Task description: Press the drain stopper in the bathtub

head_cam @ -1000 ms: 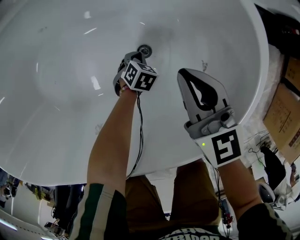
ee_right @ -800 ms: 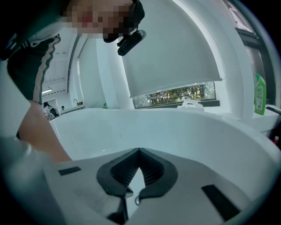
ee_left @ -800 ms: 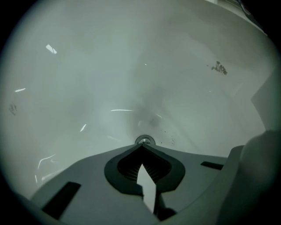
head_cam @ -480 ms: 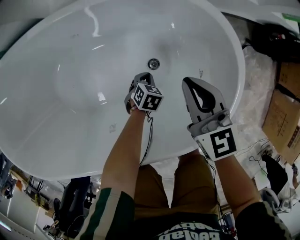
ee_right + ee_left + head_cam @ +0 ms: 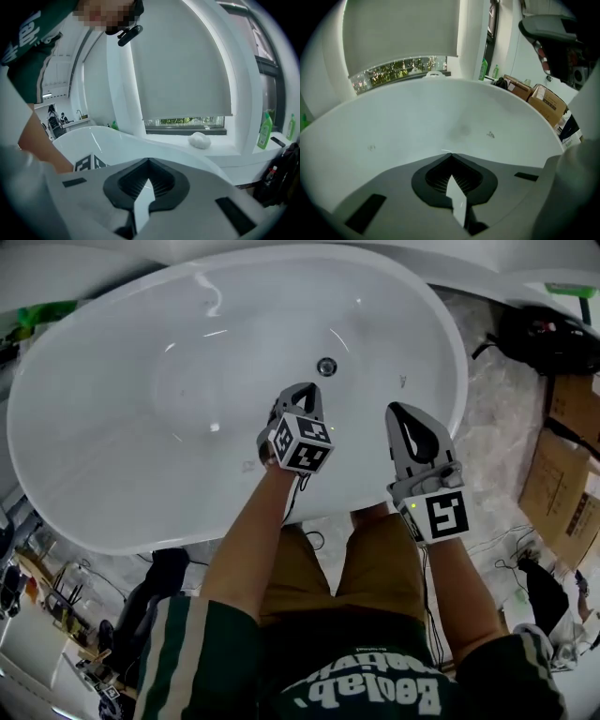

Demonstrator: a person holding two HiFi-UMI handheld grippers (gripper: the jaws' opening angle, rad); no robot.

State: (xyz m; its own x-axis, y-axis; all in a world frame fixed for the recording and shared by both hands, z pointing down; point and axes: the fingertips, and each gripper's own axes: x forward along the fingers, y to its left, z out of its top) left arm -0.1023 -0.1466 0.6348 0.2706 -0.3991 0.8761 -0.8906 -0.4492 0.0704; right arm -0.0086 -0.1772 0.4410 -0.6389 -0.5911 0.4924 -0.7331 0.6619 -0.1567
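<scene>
My left gripper (image 5: 301, 390) hangs over the white bathtub (image 5: 122, 442), tip pointing at the drain stopper (image 5: 326, 366) but apart from it. My right gripper (image 5: 401, 412) hangs alongside, tips together.

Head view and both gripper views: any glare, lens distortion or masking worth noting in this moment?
Head view: glare streaks on the bathtub wall, but the drain stopper is readable. Left gripper view: strong fisheye, dark corners, tub rim bowed. Right gripper view: same curvature, with a mosaic patch at the top left.
</scene>
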